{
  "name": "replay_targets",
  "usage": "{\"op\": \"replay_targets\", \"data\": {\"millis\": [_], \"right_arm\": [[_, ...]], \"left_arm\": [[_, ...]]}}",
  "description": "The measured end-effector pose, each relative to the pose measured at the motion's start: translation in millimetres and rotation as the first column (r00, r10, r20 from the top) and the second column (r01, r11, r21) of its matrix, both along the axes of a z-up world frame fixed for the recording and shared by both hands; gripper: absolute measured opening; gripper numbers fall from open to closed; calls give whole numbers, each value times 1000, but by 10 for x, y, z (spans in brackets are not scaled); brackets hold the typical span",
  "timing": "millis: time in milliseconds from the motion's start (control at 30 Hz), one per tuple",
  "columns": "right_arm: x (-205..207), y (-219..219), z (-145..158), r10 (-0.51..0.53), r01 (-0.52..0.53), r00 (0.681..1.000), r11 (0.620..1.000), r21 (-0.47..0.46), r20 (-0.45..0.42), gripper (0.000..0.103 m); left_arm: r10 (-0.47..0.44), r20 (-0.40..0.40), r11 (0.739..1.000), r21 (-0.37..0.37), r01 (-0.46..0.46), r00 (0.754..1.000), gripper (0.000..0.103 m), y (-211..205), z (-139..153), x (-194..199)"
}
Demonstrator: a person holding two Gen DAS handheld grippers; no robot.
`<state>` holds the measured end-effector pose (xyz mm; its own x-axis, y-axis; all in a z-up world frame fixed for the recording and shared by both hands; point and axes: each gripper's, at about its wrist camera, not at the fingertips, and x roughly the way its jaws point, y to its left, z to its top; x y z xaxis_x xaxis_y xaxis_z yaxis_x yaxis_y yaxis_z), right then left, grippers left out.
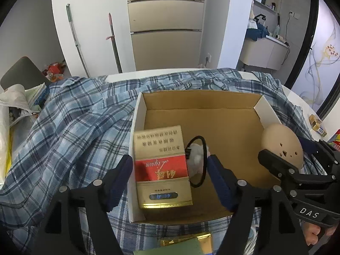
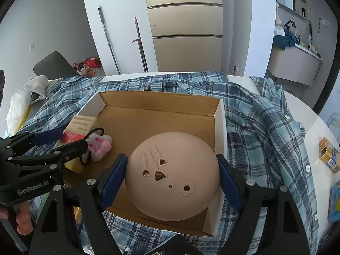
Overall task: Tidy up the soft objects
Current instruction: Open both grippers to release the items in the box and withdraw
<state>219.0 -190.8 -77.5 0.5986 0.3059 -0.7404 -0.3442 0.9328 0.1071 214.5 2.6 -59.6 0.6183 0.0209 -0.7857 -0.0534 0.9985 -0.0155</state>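
The soft tan ball [image 2: 173, 176] sat in the near right corner of the open cardboard box [image 2: 161, 116], wedged between the blue pads of the right gripper [image 2: 173, 182], which pressed against its sides and tilted steeply down over it. The left gripper [image 1: 170, 182] angled down over the box's near left corner, its jaws spread wide with a red-and-gold carton [image 1: 162, 165] standing loose between them; neither pad touched it, and the left pad sat outside the box wall. Just beside the carton lay a small pink and white plush toy [image 2: 99, 148] with a black loop of hair tie [image 1: 198, 161] around it. A hand [image 2: 22, 221] showed at the handle of the left gripper. The box rested on a blue plaid shirt [image 1: 74, 123] spread over a white table [image 2: 314, 127]. Behind stood a beige cabinet [image 1: 165, 23], two mop handles [image 1: 76, 40] leaning on the white wall, and a grey chair [image 1: 21, 74] at the left.
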Motion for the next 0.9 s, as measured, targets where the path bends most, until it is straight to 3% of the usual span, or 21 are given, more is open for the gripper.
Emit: {"op": "replay_targets", "data": {"millis": [233, 367, 400, 433, 467, 833, 900], "right_arm": [[-8, 36, -13, 16, -16, 1000, 1000, -9, -4, 82], [-33, 74, 2, 24, -23, 1000, 1000, -13, 16, 84], [-59, 64, 31, 14, -14, 999, 1000, -9, 40, 90], [-86, 55, 70, 9, -9, 998, 1000, -3, 67, 99], [-114, 48, 113, 8, -8, 996, 1000, 1, 94, 101], [-441, -174, 866, -42, 27, 966, 998, 60, 254, 101], [-578, -219, 980, -38, 23, 956, 998, 54, 292, 101]], "left_arm": [[9, 26, 1000, -7, -8, 1000, 77, 31, 82, -32], [25, 111, 1000, -5, -25, 993, 82, 39, 234, -133], [29, 138, 1000, -9, -28, 990, 82, 39, 293, -169], [31, 155, 999, -16, -29, 987, 82, 41, 347, -199], [32, 170, 999, -25, -28, 985, 82, 46, 402, -225], [3, 345, 1000, -10, 0, 939, 82, -63, 1150, -818], [6, 374, 1000, -19, 1, 928, 87, -72, 1227, -975]]}}
